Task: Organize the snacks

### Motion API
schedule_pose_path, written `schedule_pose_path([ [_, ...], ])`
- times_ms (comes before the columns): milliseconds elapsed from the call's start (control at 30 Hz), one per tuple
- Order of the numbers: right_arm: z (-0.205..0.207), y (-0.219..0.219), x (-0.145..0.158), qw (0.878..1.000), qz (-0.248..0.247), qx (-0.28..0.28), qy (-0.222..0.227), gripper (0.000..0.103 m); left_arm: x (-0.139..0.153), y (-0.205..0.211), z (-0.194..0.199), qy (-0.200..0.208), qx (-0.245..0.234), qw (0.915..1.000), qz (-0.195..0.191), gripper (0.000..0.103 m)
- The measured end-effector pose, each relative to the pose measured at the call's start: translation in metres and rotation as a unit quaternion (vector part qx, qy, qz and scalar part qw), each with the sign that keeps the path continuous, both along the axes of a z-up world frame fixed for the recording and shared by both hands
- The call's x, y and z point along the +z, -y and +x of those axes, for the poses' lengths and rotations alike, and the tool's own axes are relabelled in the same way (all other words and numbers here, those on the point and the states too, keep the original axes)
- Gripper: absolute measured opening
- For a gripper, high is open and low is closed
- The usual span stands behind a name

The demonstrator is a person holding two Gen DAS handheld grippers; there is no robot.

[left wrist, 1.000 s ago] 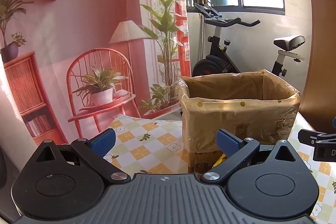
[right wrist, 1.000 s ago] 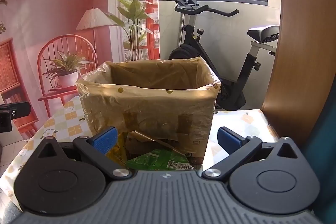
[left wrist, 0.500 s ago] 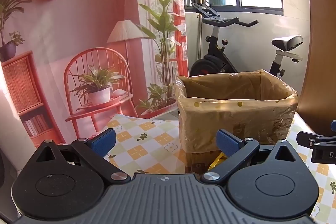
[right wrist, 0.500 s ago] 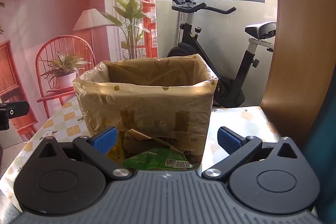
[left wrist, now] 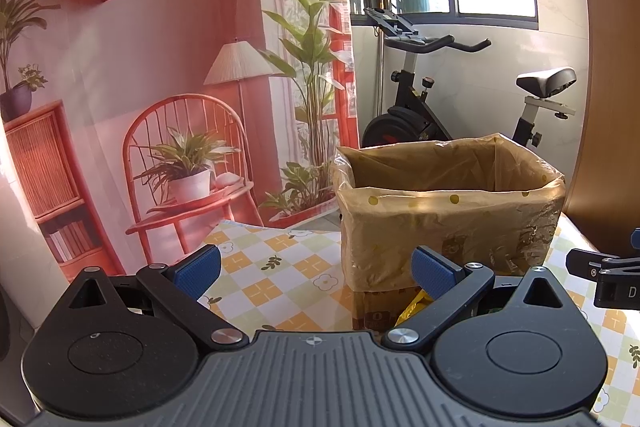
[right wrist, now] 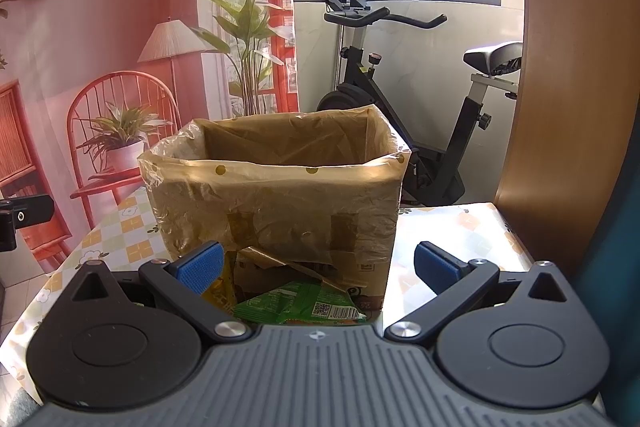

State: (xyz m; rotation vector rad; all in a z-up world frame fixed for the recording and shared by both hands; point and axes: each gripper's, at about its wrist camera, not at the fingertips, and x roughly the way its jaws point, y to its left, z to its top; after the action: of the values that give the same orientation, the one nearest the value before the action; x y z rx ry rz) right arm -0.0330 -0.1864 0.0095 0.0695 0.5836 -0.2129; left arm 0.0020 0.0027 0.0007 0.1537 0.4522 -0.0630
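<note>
A cardboard box lined with a clear plastic bag [right wrist: 276, 195] stands on the checked tablecloth; it also shows in the left wrist view [left wrist: 448, 215]. In front of it lie a green snack packet [right wrist: 304, 307] and a yellow packet [right wrist: 218, 293]; the yellow one peeks out in the left wrist view [left wrist: 416, 301]. My right gripper [right wrist: 318, 269] is open and empty, held above the packets, facing the box. My left gripper [left wrist: 316, 269] is open and empty, left of the box. The right gripper's tip shows in the left wrist view [left wrist: 600, 267].
The table [left wrist: 280, 267] has a checked flower-pattern cloth. Behind it hangs a printed backdrop of a red chair and plants [left wrist: 184, 163]. An exercise bike [right wrist: 400, 99] stands by the window. A wooden panel [right wrist: 568, 87] rises at the right.
Both views have drifted slightly; the box sits a little lower and further left in frame. Both grippers stay open and empty.
</note>
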Motion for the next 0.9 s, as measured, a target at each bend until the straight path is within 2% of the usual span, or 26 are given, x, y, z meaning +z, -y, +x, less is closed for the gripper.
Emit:
schedule_pose_path([
  [900,-0.0008,0.0006,0.0004,1.0,0.002,-0.002,0.0,0.103,-0.0001,0.0026,-0.0014,-0.001,0.0,1.0,-0.001,0.102],
])
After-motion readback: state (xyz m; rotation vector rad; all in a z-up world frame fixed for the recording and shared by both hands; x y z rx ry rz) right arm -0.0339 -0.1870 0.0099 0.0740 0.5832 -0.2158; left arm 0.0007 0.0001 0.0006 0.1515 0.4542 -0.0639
